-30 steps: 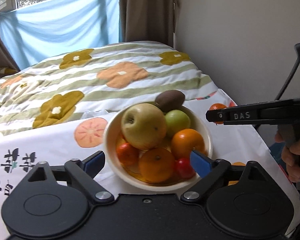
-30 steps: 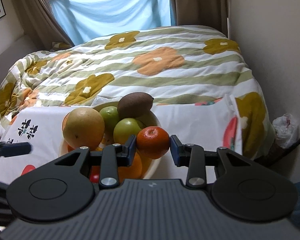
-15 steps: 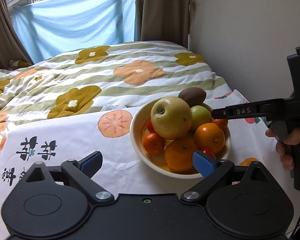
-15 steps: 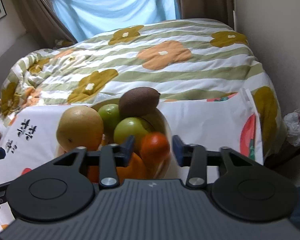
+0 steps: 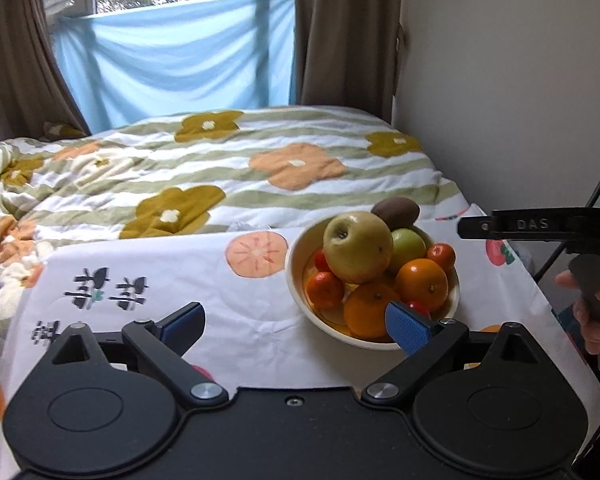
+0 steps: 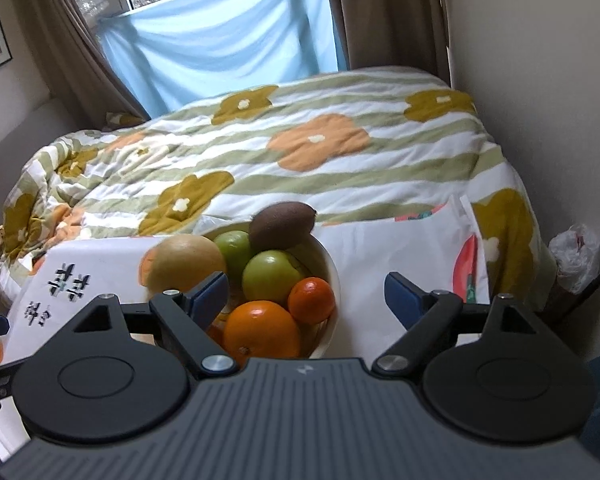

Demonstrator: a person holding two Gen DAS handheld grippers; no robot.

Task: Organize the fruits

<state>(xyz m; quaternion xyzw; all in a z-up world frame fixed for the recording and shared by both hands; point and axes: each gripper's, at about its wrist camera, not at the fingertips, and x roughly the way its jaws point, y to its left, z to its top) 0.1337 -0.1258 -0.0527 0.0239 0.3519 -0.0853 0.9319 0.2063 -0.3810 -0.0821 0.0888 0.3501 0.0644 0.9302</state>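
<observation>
Bowl (image 5: 296, 276): cream, round, on the white printed tablecloth (image 5: 236, 320) of the table, just in front of the bed's flowered quilt (image 5: 228, 168).
Large apple (image 5: 358, 246): yellow-green, biggest fruit, on the bowl's window-left side, stem dimple up.
Kiwi (image 5: 396, 213): brown, topmost at the bowl's far rim, touching the green apple (image 5: 409, 243) below it.
Second green fruit (image 6: 234, 250): behind the large apple, seen only from the right wrist.
Oranges (image 5: 421, 284): two large ones at the bowl's near side, pressed against each other.
Small mandarin (image 6: 312, 300): against the bowl's right wall, beside the nearer orange (image 6: 262, 332).
Other small orange fruit (image 5: 325, 289): low in the bowl under the large apple; a red fruit (image 5: 419, 309) at the near rim, partly hidden.
Left tongs (image 5: 294, 322): spread wide, holding nothing, low over the tablecloth; right blue pad (image 5: 406, 326) overlapping the bowl's near rim.
Right tongs (image 6: 306, 296): spread wide, holding nothing, just above the bowl's near-right side.
Curtain and blue sheet (image 5: 172, 56): behind the bed, across the window.
</observation>
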